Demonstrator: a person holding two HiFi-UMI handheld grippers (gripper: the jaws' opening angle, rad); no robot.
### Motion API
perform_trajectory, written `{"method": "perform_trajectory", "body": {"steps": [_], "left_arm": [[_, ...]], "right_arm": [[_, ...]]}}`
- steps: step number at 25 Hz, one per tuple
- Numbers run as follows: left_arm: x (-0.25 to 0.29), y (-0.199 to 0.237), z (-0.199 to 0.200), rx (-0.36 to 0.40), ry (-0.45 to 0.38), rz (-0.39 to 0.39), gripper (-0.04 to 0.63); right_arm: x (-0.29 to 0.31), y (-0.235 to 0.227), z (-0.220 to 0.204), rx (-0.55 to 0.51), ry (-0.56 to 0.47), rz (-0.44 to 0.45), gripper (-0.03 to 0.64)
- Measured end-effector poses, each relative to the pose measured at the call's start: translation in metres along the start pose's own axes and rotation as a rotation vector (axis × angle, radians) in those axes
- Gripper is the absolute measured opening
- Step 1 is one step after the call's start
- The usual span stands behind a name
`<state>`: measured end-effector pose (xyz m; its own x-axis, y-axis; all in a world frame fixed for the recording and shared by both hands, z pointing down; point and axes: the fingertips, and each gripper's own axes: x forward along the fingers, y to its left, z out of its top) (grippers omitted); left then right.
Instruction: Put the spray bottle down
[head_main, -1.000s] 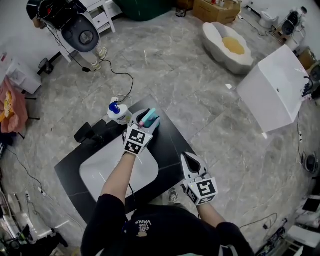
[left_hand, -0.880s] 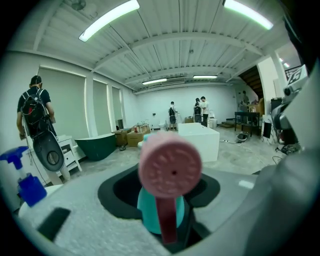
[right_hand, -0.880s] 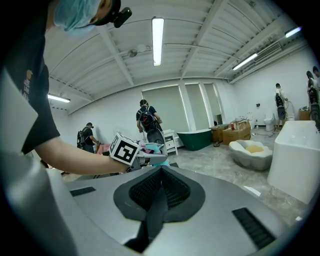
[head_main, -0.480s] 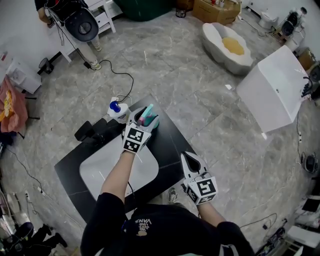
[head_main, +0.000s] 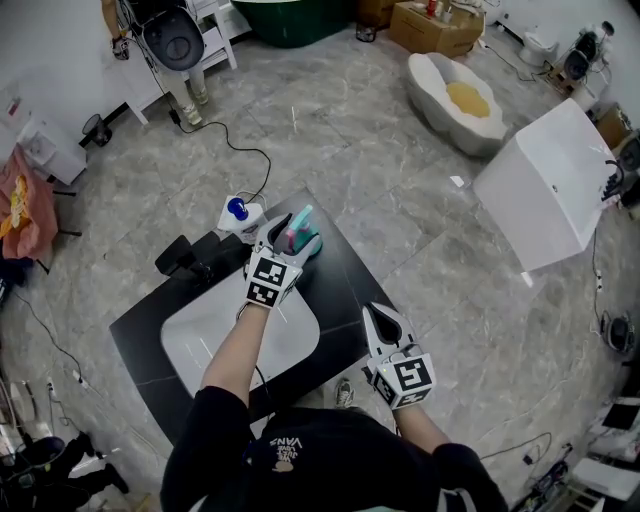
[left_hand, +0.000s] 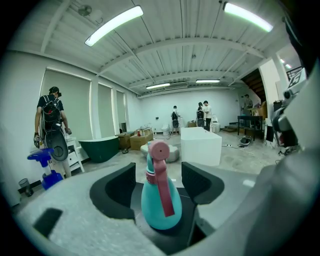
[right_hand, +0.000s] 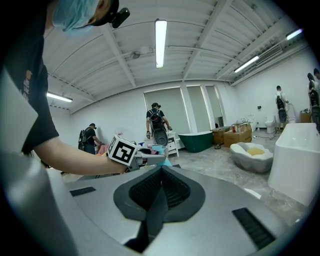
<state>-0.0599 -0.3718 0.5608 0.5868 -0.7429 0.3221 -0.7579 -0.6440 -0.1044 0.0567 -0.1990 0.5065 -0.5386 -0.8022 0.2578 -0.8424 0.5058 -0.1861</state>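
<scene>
The person's left arm is stretched forward across the white sink basin (head_main: 215, 345), forearm bare. The left gripper (head_main: 291, 240) points away from the body and slightly downward, at the far right corner of the black bench (head_main: 345, 285). Its fingers (left_hand: 114, 192) have just been opening and now stand wide and released. The spray bottle (left_hand: 161, 202) stands between them, upright on the dark bench top. There is a clear gap on either side of its teal body, so neither pad presses on it. Its pink trigger head faces back toward the gripper, and the nozzle rises above the fingertips.

The right hand is held back close to the body, at the near right edge of the bench and well apart from the bottle. The right gripper (head_main: 384, 321) points forward and a little down. Its fingers (right_hand: 150, 192) are clenched together with nothing between them.

Just beyond the left gripper, off the bench's far corner, stands a white bottle with a blue cap (head_main: 238, 213). The black faucet (head_main: 186, 258) sits at the far left of the basin.
</scene>
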Motion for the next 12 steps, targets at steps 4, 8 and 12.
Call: {"method": "perform_trajectory", "body": {"steps": [4,8,12], "left_arm": [[-0.019,-0.005,0.015,0.0,-0.036,0.021,0.284],[-0.039,-0.012,0.01,-0.001,-0.027,0.038,0.284],[-0.063,-0.023,0.015,-0.006,-0.05,0.073,0.282]], "right_arm": [[-0.005,0.007,0.003,-0.011,-0.011,0.016,0.002],[-0.012,0.014,0.006,-0.014,-0.016,0.024,0.002],[-0.024,0.022,0.008,-0.016,-0.025,0.042,0.002]]}}
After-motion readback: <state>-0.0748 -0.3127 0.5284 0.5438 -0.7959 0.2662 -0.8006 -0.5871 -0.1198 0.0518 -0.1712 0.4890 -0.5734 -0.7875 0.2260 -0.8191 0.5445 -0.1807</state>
